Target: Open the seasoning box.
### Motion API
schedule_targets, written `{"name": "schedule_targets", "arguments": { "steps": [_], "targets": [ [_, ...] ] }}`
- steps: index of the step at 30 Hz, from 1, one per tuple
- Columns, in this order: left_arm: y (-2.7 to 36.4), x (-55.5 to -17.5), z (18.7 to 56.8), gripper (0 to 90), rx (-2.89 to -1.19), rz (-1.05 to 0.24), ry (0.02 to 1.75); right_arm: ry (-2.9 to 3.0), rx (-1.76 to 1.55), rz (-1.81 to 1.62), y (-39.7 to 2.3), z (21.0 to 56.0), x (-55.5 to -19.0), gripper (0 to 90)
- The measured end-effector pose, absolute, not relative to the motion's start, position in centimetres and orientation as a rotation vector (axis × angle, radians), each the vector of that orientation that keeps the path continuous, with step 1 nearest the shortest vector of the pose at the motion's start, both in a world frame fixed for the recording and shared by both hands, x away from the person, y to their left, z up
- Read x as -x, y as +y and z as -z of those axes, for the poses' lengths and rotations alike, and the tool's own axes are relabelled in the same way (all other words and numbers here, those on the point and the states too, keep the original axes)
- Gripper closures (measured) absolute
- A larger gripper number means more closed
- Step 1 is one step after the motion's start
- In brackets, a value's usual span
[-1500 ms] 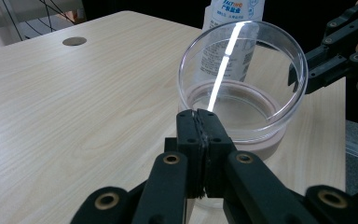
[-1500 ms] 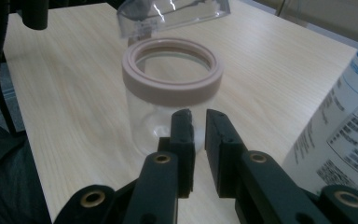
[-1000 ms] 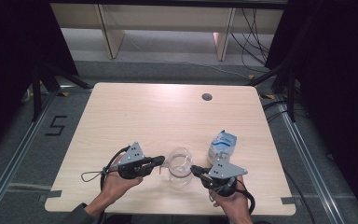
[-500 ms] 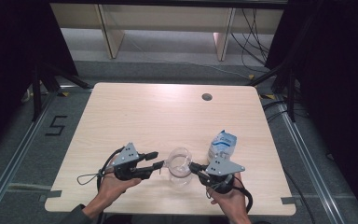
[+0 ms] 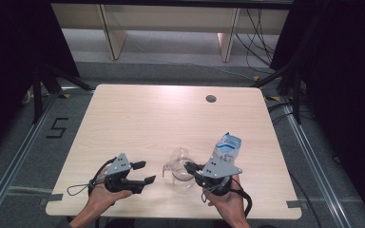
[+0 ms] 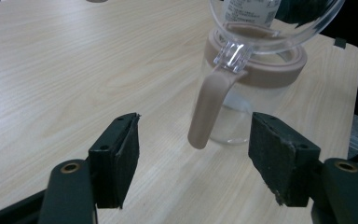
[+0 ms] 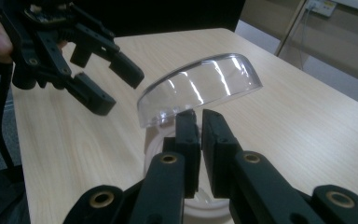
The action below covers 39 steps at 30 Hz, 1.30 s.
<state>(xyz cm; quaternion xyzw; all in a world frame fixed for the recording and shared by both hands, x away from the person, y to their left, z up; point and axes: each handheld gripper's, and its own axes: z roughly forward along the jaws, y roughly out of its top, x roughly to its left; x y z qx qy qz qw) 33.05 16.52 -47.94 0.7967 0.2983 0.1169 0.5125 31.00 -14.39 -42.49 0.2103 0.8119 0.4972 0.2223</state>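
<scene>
L claw (image 6: 193, 161) jaws just opening, empty, tan jug handle (image 6: 208, 110) ahead between, clear lid (image 6: 279, 21) raised, wood table (image 6: 74, 70)

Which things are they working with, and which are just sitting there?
In use:
- clear jug with tan handle
- its clear lid, tilted up
- right gripper, shut on the lid's edge
- left gripper, open beside the jug

Just lying about:
- blue and white packet
- table
</scene>
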Motion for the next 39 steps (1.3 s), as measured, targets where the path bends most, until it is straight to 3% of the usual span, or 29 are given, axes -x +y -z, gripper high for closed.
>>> {"name": "schedule_targets", "arguments": {
  "steps": [17, 24, 31, 32, 39],
  "targets": [
    [16.1, -32.7, 48.9, 32.7, -1.945, -0.289, 0.698, 2.280, -0.477, -1.399, -10.7, 42.0, -30.5, 84.3],
    [16.5, -32.7, 48.9, 32.7, -1.962, -0.306, 0.700, 2.268, -0.479, -1.401, -11.5, 41.8, -30.4, 81.6],
    [16.2, -32.6, 49.1, 32.5, -1.933, -0.281, 0.722, 2.230, -0.575, -1.414, -14.6, 42.4, -30.2, 70.0],
    [16.2, -32.6, 49.1, 31.8, -1.928, -0.277, 0.720, 2.237, -0.592, -1.423, -15.4, 42.4, -30.1, 63.0],
    [16.5, -32.6, 49.0, 27.0, -1.905, -0.265, 0.702, 2.182, -0.633, -1.449, -17.7, 42.9, -29.1, 48.0]
  ]
}}
